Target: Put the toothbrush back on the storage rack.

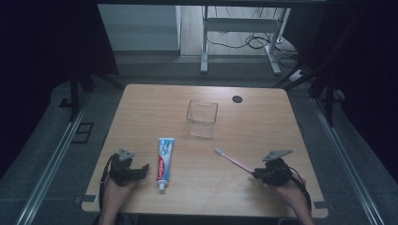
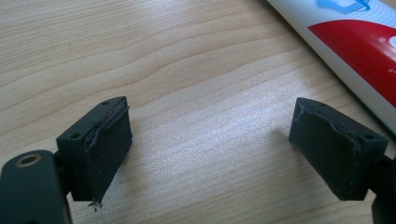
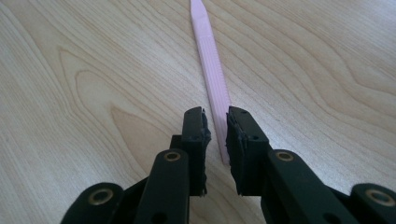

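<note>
A pink toothbrush lies flat on the wooden table, bristles toward the middle. In the right gripper view its handle runs between the jaws of my right gripper, which stand a little apart with a narrow gap beside the handle, so the pads do not clamp it. From above, the right gripper sits at the handle's near end. A white, red and blue toothpaste tube lies cap toward me. My left gripper rests just left of the tube, its jaws wide open over bare wood.
A clear plastic container stands upright at the table's middle, beyond both items. A black round grommet sits near the far edge. Both hands rest near the table's front edge.
</note>
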Demonstrator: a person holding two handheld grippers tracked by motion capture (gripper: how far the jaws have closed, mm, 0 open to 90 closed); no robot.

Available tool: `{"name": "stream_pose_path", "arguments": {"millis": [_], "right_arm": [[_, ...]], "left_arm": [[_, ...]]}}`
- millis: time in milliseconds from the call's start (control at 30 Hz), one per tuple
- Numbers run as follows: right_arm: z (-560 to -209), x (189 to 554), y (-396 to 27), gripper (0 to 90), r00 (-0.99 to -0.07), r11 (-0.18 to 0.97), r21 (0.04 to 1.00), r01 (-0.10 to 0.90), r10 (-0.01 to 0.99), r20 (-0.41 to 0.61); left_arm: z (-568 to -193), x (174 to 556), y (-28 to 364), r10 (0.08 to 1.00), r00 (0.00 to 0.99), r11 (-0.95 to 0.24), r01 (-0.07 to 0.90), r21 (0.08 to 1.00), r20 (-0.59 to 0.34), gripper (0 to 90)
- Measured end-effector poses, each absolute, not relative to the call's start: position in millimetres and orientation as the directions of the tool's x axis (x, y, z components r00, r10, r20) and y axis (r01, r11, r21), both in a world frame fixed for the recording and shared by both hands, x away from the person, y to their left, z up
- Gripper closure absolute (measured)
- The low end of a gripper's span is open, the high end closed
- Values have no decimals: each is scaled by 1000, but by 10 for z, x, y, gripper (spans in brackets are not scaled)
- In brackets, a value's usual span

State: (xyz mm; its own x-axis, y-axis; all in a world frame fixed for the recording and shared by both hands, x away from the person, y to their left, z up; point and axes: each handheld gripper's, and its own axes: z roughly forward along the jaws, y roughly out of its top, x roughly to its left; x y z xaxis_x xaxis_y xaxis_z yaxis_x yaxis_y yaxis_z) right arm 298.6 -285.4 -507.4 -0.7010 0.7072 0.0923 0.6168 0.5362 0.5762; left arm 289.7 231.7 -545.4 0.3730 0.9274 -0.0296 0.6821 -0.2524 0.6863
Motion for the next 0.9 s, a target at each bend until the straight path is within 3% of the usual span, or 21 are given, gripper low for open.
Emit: {"name": "stream_pose_path", "arguments": {"millis": [900], "right_arm": [[-4842,3484,-2216,703,-803,764,300,572,596,13]], "left_arm": [[-5453,2897,2318,927,374,-254,683,685,-29,130]]}}
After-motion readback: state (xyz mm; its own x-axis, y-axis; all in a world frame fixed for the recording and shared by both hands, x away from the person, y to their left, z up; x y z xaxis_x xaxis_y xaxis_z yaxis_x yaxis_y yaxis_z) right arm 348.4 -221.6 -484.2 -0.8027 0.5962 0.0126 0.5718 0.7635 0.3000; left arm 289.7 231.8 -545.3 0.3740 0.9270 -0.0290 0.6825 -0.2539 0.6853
